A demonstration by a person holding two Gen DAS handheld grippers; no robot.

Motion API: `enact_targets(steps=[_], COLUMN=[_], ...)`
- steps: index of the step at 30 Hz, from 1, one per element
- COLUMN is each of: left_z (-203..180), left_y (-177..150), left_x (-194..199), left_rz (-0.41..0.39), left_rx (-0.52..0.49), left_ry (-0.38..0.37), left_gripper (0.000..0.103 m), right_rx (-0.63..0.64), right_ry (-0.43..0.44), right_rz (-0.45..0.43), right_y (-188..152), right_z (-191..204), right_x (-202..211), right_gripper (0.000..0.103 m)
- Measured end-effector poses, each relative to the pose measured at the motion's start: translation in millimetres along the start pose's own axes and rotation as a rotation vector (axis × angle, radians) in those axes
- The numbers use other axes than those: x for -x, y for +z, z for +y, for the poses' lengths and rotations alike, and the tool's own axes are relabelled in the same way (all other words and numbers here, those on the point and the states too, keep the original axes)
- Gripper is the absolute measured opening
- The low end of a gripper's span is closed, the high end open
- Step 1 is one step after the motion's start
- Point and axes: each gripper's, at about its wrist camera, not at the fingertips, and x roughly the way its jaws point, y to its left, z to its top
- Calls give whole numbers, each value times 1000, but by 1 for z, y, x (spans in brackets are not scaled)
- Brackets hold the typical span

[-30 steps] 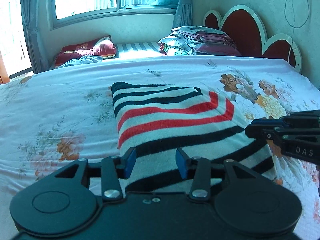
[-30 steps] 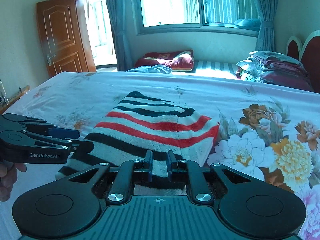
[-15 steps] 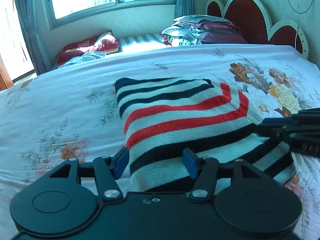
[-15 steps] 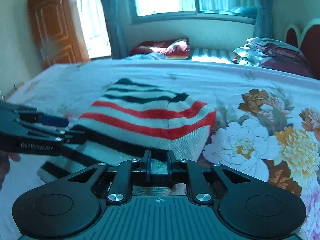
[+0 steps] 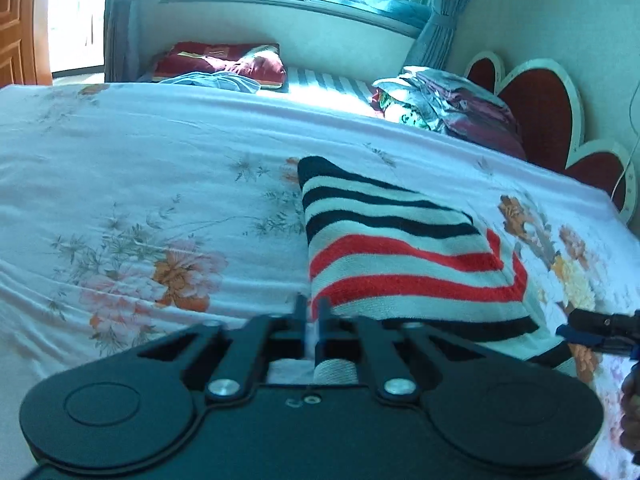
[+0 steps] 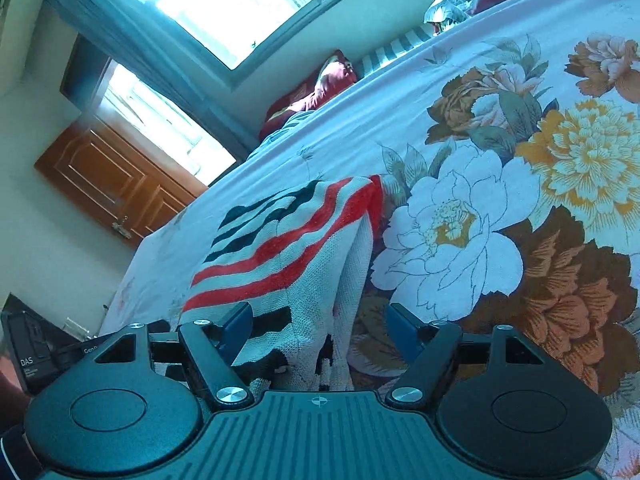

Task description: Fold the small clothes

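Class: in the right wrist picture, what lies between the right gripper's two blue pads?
The near edge of the striped knit garment lies between the opening right gripper, on the floral bedsheet; the right wrist view shows it.

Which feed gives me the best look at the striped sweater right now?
The left wrist view: the striped sweater lies level there, with its folded top, left edge and far corner all visible on the floral bedsheet. The right wrist view is rolled steeply and shows only the near end and right-side fold, partly behind the gripper.
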Motion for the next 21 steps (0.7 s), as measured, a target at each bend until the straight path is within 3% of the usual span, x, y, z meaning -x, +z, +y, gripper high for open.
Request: enact_targets(steps=[3, 4, 5, 6, 8, 11, 13, 15, 21], left_z=[11, 14, 16, 17, 21, 28, 29, 27, 13], left_y=[2, 2, 3, 2, 0, 0, -1, -3, -3], left_x=[10, 9, 7, 4, -2, -25, -46, -62, -74], left_rz=[-32, -29, -22, -21, -32, 52, 160, 218, 176], left_rx=[11, 21, 43, 83, 140, 234, 269, 269, 156], left_ry=[-84, -119, -125, -79, -56, -132, -239, -267, -251], left_gripper=[0, 12, 72, 100, 99, 99, 99, 98, 96], right_rx=[-28, -38, -44, -46, -56, -88, -94, -94, -105], right_ry=[15, 21, 22, 22, 26, 65, 94, 104, 98], right_rz=[-7, -10, -12, -12, 1, 51, 92, 135, 200], right_y=[-2, -1, -1, 0, 1, 1, 1, 0, 6], right_z=[-8, -10, -12, -13, -14, -17, -18, -18, -18], right_x=[3, 3, 2, 0, -4, -14, -22, -31, -46], right_gripper=[74, 74, 74, 74, 74, 74, 74, 74, 73])
